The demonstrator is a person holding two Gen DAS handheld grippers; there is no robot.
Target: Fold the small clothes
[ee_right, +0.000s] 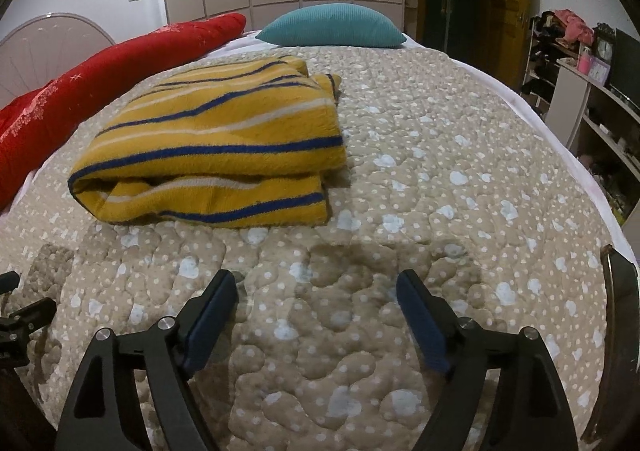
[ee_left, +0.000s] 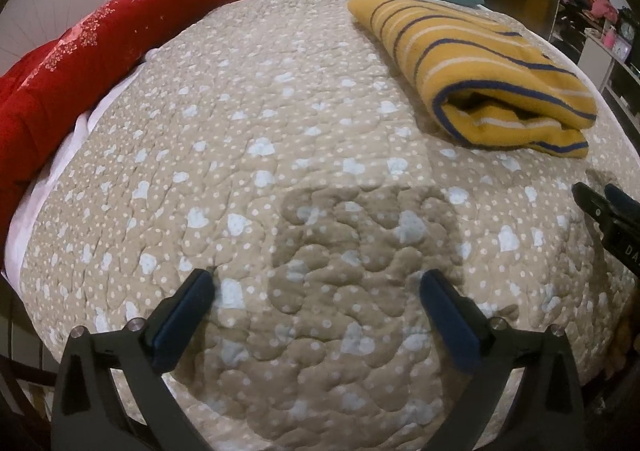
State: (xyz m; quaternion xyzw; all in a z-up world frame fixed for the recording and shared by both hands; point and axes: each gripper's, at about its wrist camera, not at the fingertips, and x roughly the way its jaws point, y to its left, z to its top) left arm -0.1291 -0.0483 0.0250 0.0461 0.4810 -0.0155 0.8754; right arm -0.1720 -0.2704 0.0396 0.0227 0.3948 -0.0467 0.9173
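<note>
Hovering over quilt [ee_left: 280, 131]: left gripper [ee_left: 316, 291] and right gripper [ee_right: 316, 291] both agape, empty. Garment [ee_right: 216, 147] looks folded; next, likely fetch another.

- bed [ee_right: 460, 139] covered by a beige quilted spread with pale blue hearts and white dots; white sheet shows along the edges.
- folded yellow garment [ee_right: 216, 147] with blue and white stripes lies on the spread, folded edge toward the cameras.
- teal pillow [ee_right: 332, 25] at the far end of the bed.
- long red cushion [ee_left: 100, 39] lies along the left edge.
</note>
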